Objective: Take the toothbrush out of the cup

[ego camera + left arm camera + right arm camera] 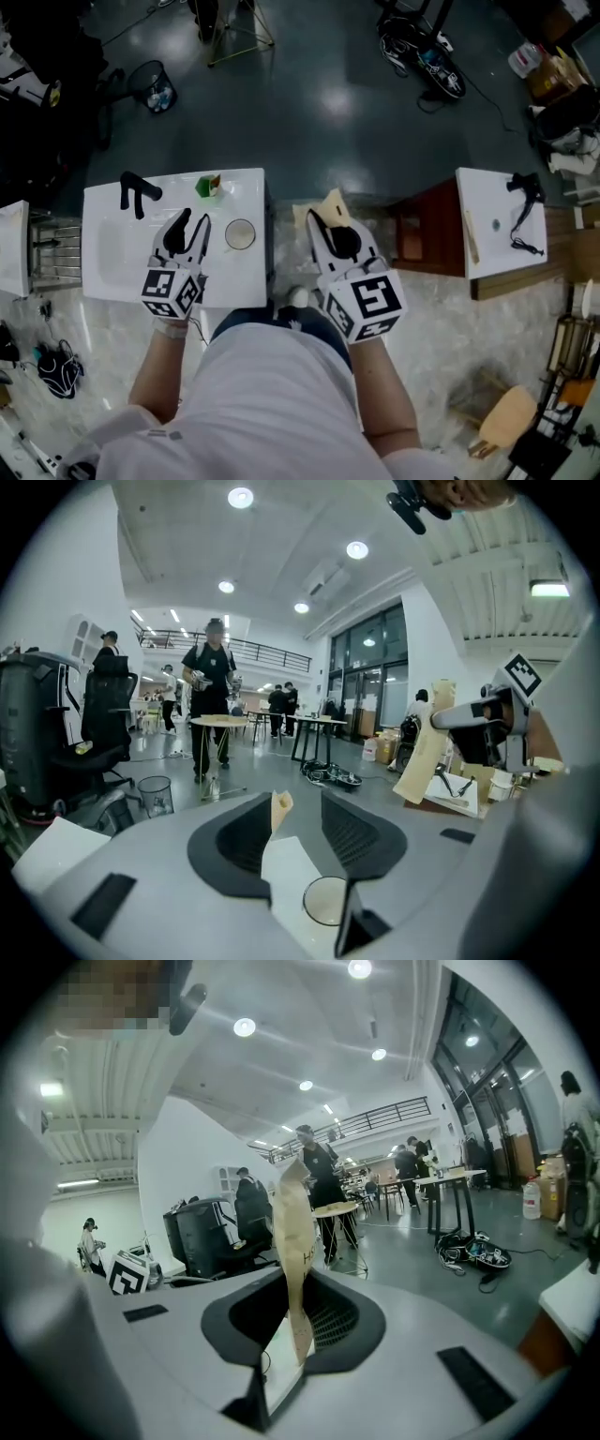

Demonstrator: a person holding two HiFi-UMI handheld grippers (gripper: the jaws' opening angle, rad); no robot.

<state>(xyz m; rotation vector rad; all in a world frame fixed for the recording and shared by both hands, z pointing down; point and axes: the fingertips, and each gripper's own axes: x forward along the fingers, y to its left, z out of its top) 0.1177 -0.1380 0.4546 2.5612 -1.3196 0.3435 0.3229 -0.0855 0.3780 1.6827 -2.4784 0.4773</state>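
Nearly done, by the look of it: cup (240, 233) seemingly empty on the white table (112, 258), just beside the open left gripper (195, 218). Right gripper (326, 225) clamped on the tan paper-wrapped toothbrush (292, 1232), upright, past the table's edge. Remaining, perhaps: setting it down. Print on the wrapper: "H", rest unreadable.

White basin (108, 248) with black faucet (138, 192), wastebasket (153, 86) on grey floor (319, 103)

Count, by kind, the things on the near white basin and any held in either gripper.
Black faucet: 1
Cup: 1
Small green item: 1
Tan paper packet, in right gripper: 1
Total: 4
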